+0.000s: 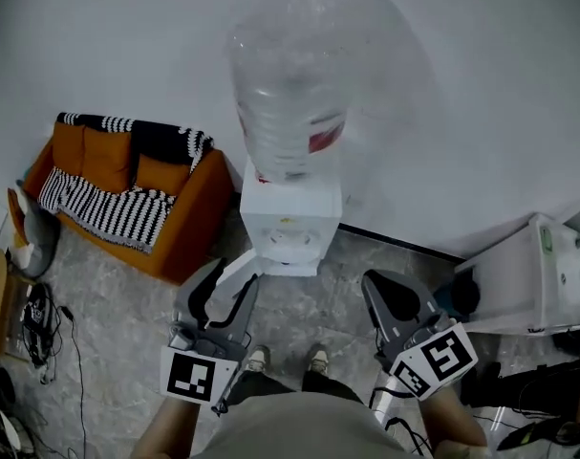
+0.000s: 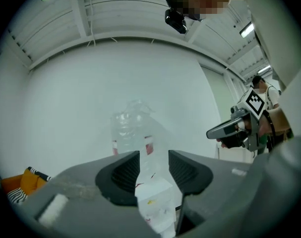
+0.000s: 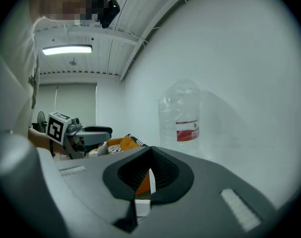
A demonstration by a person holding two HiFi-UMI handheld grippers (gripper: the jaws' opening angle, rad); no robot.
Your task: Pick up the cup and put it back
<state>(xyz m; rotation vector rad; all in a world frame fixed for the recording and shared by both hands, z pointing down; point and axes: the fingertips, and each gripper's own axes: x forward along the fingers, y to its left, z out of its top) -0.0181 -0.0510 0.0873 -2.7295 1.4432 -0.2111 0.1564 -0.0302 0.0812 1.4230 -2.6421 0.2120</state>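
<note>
No cup can be made out in any view. A white water dispenser (image 1: 290, 220) with a big clear bottle (image 1: 290, 94) on top stands against the wall, straight ahead. My left gripper (image 1: 227, 283) is just short of the dispenser's lower left. It is open, and only the dispenser body (image 2: 155, 202) and bottle (image 2: 131, 128) show through the gap of the gripper (image 2: 153, 165). My right gripper (image 1: 383, 291) hovers at the dispenser's lower right. The pads of that gripper (image 3: 150, 171) stand almost together with nothing held, and the bottle (image 3: 182, 117) shows beyond them.
An orange sofa (image 1: 127, 194) with a striped blanket sits left of the dispenser. A white cabinet (image 1: 519, 277) stands at the right by the wall. Cables (image 1: 43, 325) lie on the stone floor at far left. The person's shoes (image 1: 286, 360) are between the grippers.
</note>
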